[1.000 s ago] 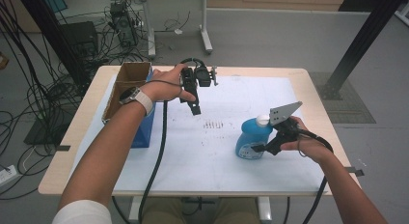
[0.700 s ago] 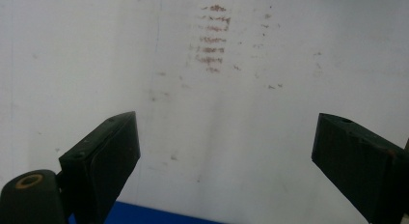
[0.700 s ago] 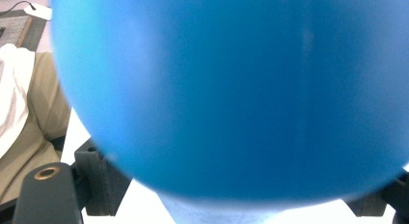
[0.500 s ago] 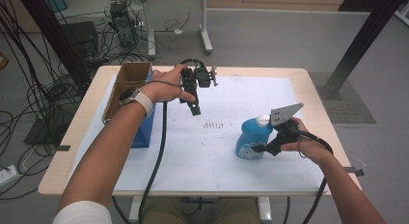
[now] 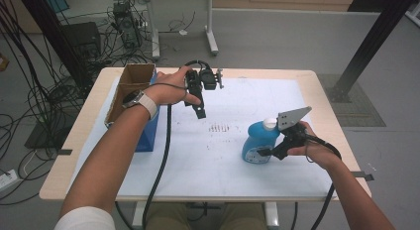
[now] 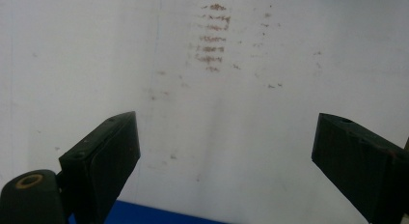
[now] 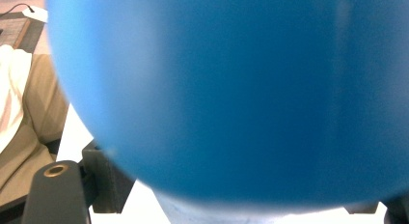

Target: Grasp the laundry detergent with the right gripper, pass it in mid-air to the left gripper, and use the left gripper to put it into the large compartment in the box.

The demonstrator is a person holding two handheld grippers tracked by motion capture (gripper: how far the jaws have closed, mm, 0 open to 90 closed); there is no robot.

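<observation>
At the near right of the white-covered table (image 5: 208, 165), the blue plastic bottle with a white cap (image 5: 258, 141) is seen standing upright, just beside the right tongs (image 5: 265, 152). These tongs are brought level against its lower body from the right; their jaws have just been closing with the bottle between them, yet whether the pads already press on it cannot be told. In the right gripper view the blue bottle wall (image 7: 231, 93) is met blurred and very close, reaching down between the two black jaws.

Farther off, past the faint brownish marks (image 5: 220, 127) at the table's middle, the left tongs (image 5: 199, 111) are held above the far part of the table, pointed down, jaws spread wide with nothing between them. At the far left edge an open brown cardboard box with a blue side (image 5: 130, 93) is set.
</observation>
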